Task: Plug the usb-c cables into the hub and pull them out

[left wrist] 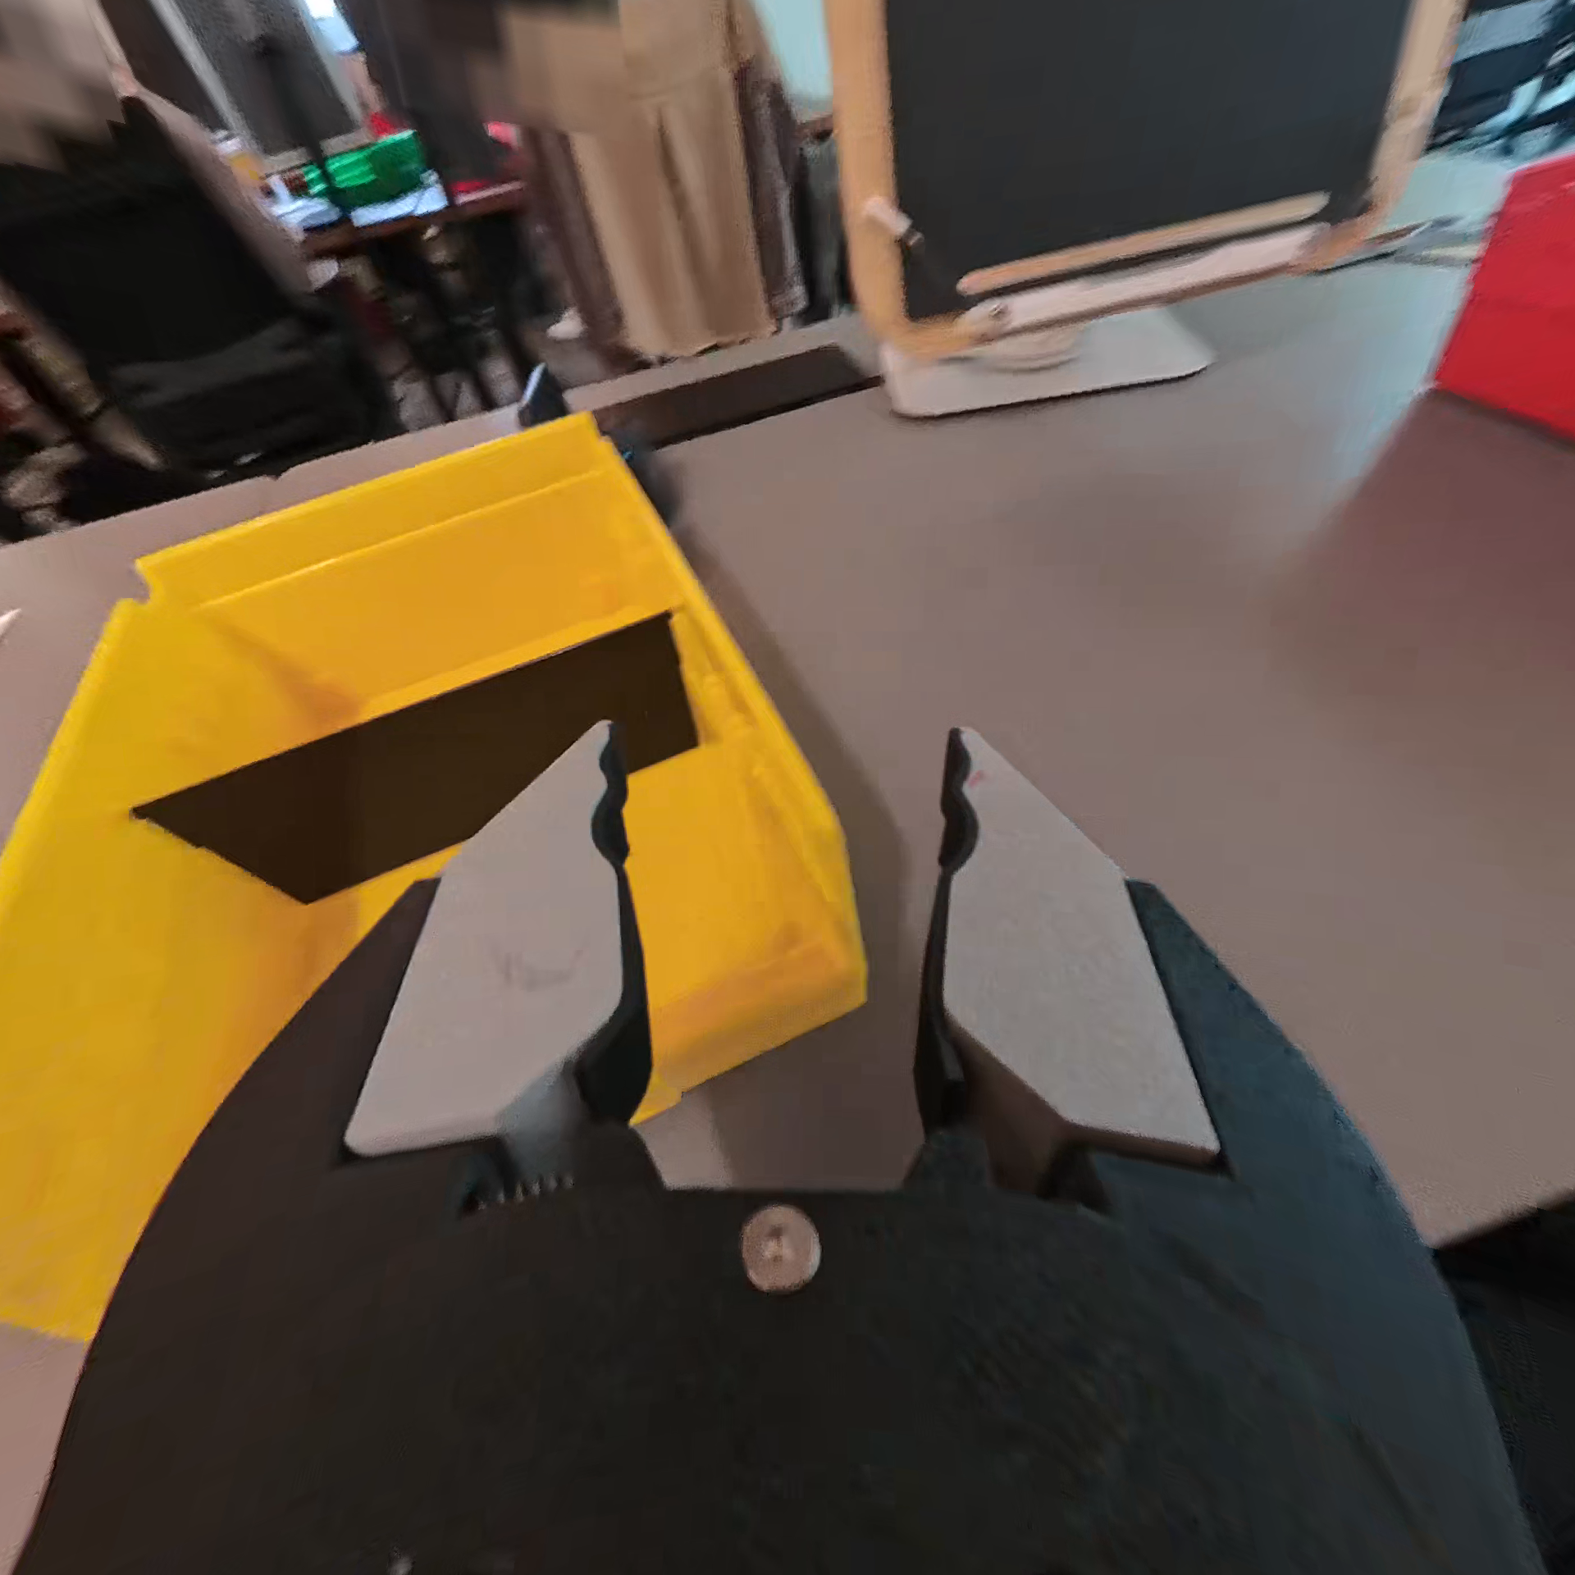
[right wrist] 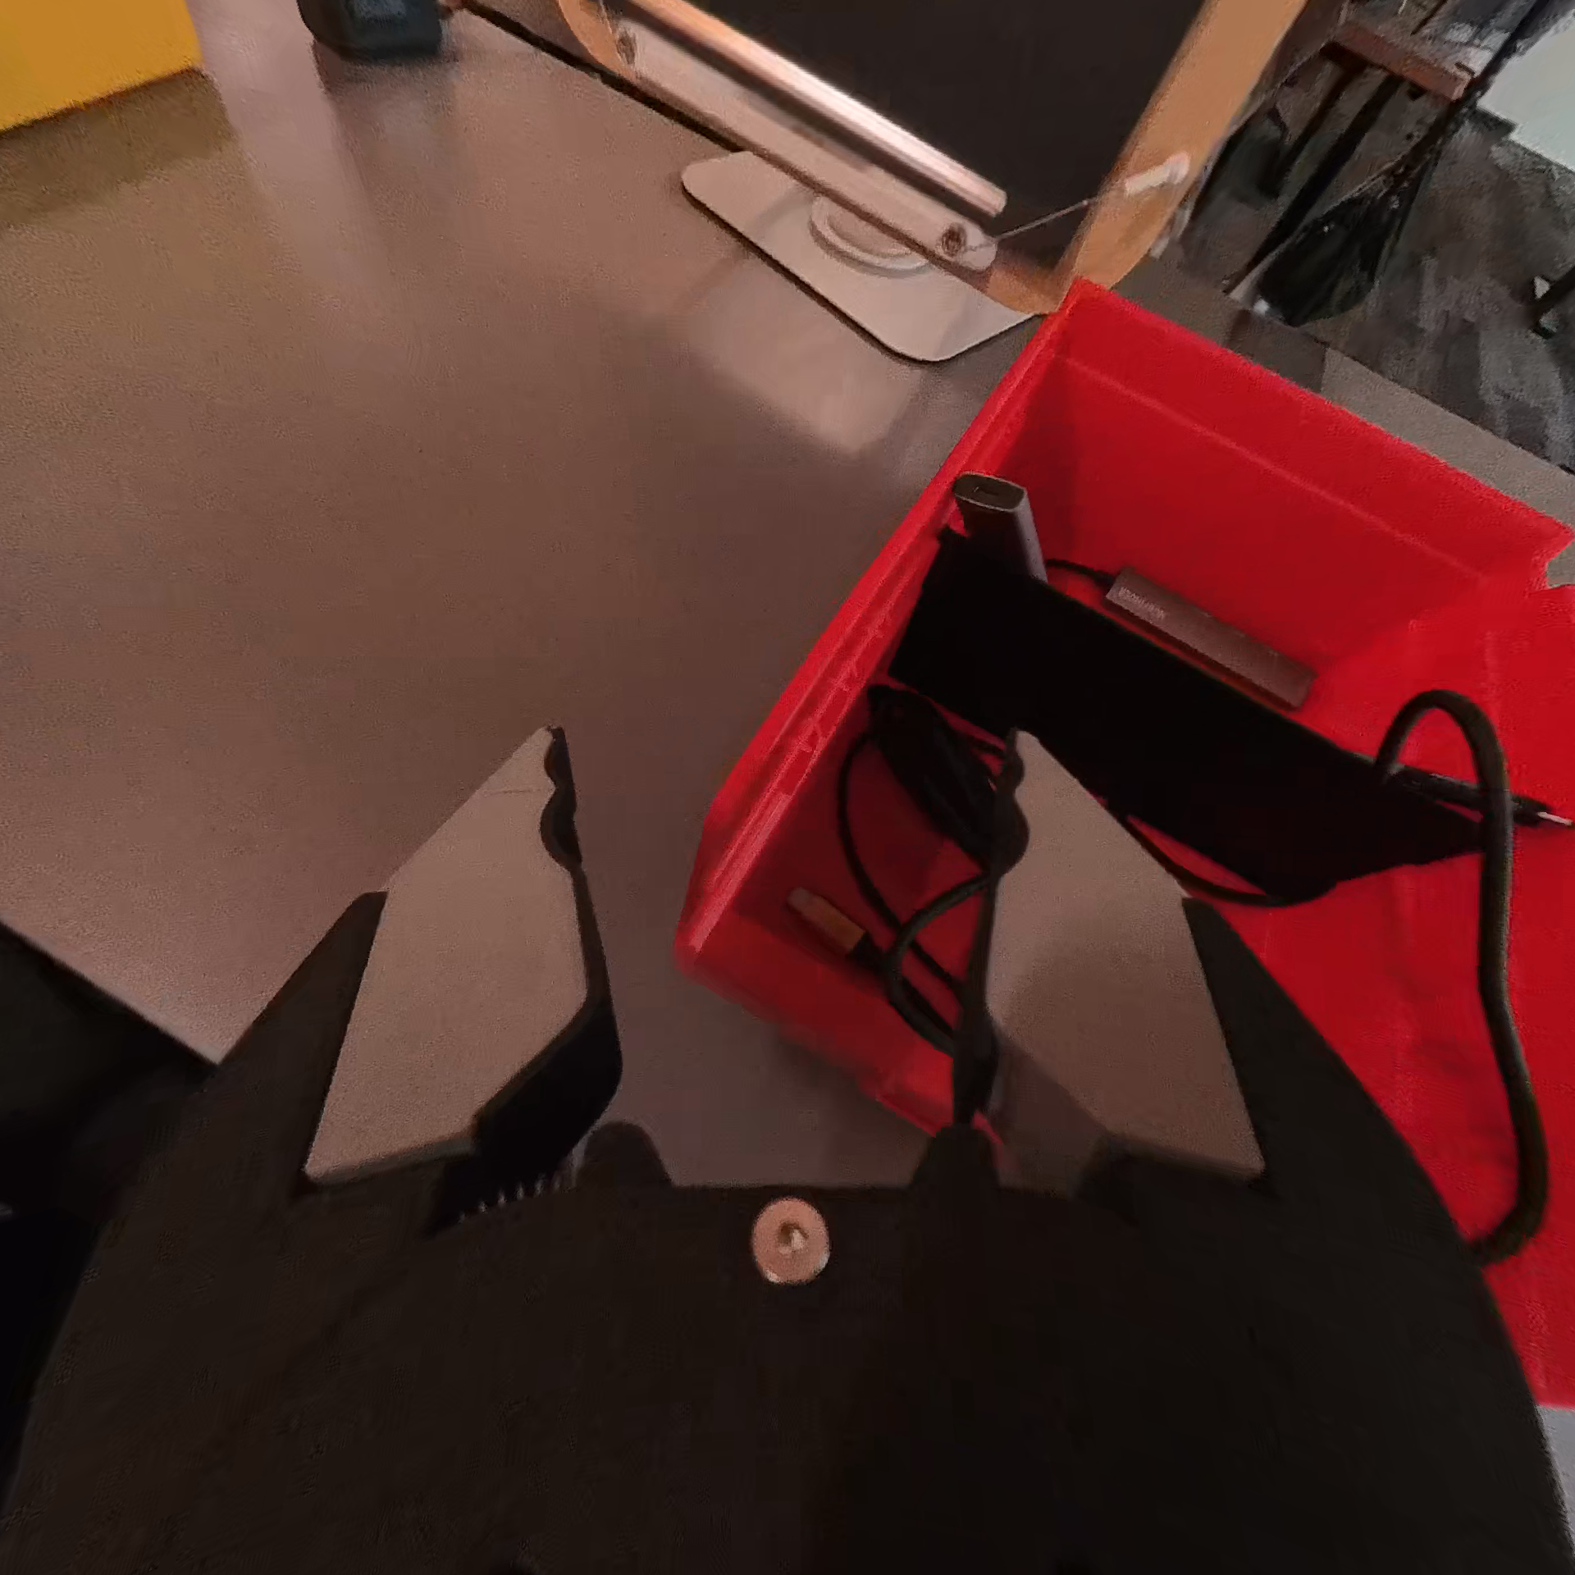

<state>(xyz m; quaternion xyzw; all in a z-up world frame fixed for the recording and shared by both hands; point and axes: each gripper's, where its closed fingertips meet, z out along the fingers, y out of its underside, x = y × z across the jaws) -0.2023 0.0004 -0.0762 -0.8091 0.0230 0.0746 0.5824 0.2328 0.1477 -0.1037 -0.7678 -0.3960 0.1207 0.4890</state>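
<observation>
In the right wrist view a red bin (right wrist: 1193, 443) stands on the table, split by a black divider (right wrist: 1133, 724). Behind the divider a grey hub (right wrist: 1210, 635) lies flat and a second grey hub (right wrist: 1006, 524) leans upright in the corner. In front of the divider lie coiled black cables (right wrist: 920, 793), one with an orange plug (right wrist: 822, 916). Another black cable (right wrist: 1500, 980) loops over the bin's right side. My right gripper (right wrist: 784, 750) is open and empty, its right finger above the bin's front compartment. My left gripper (left wrist: 784, 750) is open and empty, beside a yellow bin (left wrist: 426, 579).
The yellow bin holds a black divider (left wrist: 443, 767); nothing else shows inside it. A wood-framed screen on a grey stand base (left wrist: 1048, 366) stands at the table's back. The red bin's corner shows at the right (left wrist: 1525, 298). A person stands beyond the table. My right gripper's tips are some 25 cm from the grey hub (right wrist: 1210, 635).
</observation>
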